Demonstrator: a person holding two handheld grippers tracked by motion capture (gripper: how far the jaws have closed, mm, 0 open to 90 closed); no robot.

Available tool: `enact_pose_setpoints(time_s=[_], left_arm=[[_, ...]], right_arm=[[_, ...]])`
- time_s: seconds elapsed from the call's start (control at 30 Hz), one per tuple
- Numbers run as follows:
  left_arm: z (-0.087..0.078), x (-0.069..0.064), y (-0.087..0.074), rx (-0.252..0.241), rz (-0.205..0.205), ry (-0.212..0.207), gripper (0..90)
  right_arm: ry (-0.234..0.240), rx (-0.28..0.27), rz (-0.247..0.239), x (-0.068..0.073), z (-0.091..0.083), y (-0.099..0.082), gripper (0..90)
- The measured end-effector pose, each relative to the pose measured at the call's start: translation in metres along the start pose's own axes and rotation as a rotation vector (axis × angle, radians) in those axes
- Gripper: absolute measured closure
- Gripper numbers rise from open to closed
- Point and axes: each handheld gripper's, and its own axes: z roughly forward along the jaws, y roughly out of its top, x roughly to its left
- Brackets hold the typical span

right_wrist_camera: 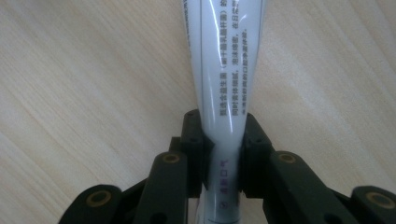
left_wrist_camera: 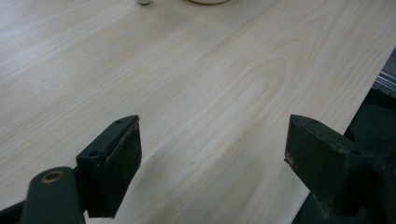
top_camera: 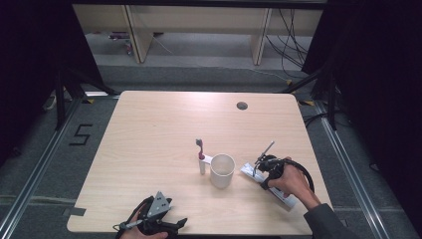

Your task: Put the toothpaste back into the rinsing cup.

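Gripper work first: the right gripper (right_wrist_camera: 223, 154) is clenched on a white tube (right_wrist_camera: 224, 79) printed with small lettering, both pads pressing its narrow end, and the tube lies flat on the surface (top_camera: 149, 129) and widens away from the jaws. In the high view the right gripper (top_camera: 260, 168) sits near the front right of the surface, held by the person's hand (top_camera: 291, 181), with the tube (top_camera: 287, 199) lying slantwise under it and reaching toward the right front edge. At the front edge, left of centre, the left gripper (left_wrist_camera: 212, 154) is released, its jaws wide apart with bare pale wood between them; seen from above, the left gripper (top_camera: 181, 223) carries a grey three-cornered plate and grips nothing. Farther in, near the middle of the surface, a white cup (top_camera: 222, 171) stands upright, and just beside it on its left a toothbrush (top_camera: 201, 155) stands upright in a small white holder. The surface is light wood with rounded corners and a round cable hole (top_camera: 242, 105) near its far edge. Around it lies grey carpet, with a "5" (top_camera: 81, 134) marked in dark tape on the floor at the left. Beyond are pale shelving (top_camera: 196, 30), loose cables (top_camera: 291, 45) and dark curtains at both sides.
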Motion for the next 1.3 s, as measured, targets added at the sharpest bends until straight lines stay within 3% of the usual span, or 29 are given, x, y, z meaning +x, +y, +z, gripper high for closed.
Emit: enact_pose_setpoints(time_s=[0.13,0.17,0.23,0.27,0.3,0.37,0.5,0.53,0.57,0.63,0.73,0.77,0.9,1.03,1.07,1.17,1.23,1.27,1.3], left_arm=[[0.000,-0.001,0.000,0.001,0.002,-0.001,18.5],[-0.001,0.001,0.000,0.015,0.017,0.010,18.5],[0.000,-0.001,0.000,-0.001,0.001,0.000,18.5],[0.000,-0.001,0.000,0.000,0.002,0.000,18.6],[0.000,0.001,0.000,0.015,0.017,0.008,18.6],[0.000,-0.001,0.000,0.008,0.002,-0.002,18.6],[-0.001,0.000,0.000,0.012,0.010,-0.002,18.7],[0.000,-0.001,0.000,0.006,0.003,0.000,18.7],[0.000,-0.001,0.000,0.006,0.003,0.000,18.7],[-0.001,0.000,0.000,0.019,0.011,-0.005,18.8],[0.000,0.000,0.000,0.002,0.001,-0.003,18.8],[0.000,-0.001,0.000,0.003,0.002,0.000,18.8],[0.000,0.000,0.000,-0.008,0.003,-0.004,18.9],[0.000,0.001,0.000,-0.010,-0.003,-0.004,18.9],[-0.001,0.002,0.000,0.008,0.013,0.008,18.9],[-0.001,0.002,0.000,0.006,0.012,0.011,18.9],[-0.001,0.002,0.000,-0.004,0.003,0.007,18.9],[-0.001,0.002,0.000,-0.004,0.003,0.007,18.9],[-0.002,0.003,0.000,-0.006,-0.003,0.013,18.9]], right_arm=[[-0.005,0.025,-0.010,0.000,-0.001,0.002,75.8],[-0.025,0.039,-0.022,0.000,0.000,0.004,75.8],[-0.027,0.055,-0.045,-0.001,-0.001,0.005,75.9],[-0.017,0.058,-0.014,0.002,-0.001,0.005,75.9],[-0.022,0.065,-0.014,0.003,-0.001,0.006,75.9],[-0.035,0.062,-0.061,0.000,0.001,0.006,76.0],[-0.044,0.085,-0.059,0.002,0.000,0.008,76.1],[-0.054,0.087,-0.089,0.002,0.001,0.008,76.2],[-0.056,0.106,-0.070,0.004,0.000,0.010,76.2],[-0.055,0.109,-0.090,0.003,0.000,0.010,76.3],[-0.054,0.113,-0.066,0.006,0.001,0.011,76.4],[-0.054,0.116,-0.107,0.004,0.001,0.011,76.5],[-0.073,0.119,-0.108,0.006,-0.001,0.011,76.7],[-0.072,0.053,-0.103,-0.002,-0.016,0.006,76.9],[-0.070,0.033,-0.090,-0.002,-0.019,0.005,76.9],[-0.072,-0.061,-0.094,-0.010,-0.035,0.000,76.9],[-0.048,-0.124,-0.058,-0.011,-0.044,-0.003,76.9],[-0.048,-0.124,-0.058,-0.011,-0.044,-0.003,76.9],[-0.045,-0.174,-0.038,-0.014,-0.051,-0.007,76.9]])
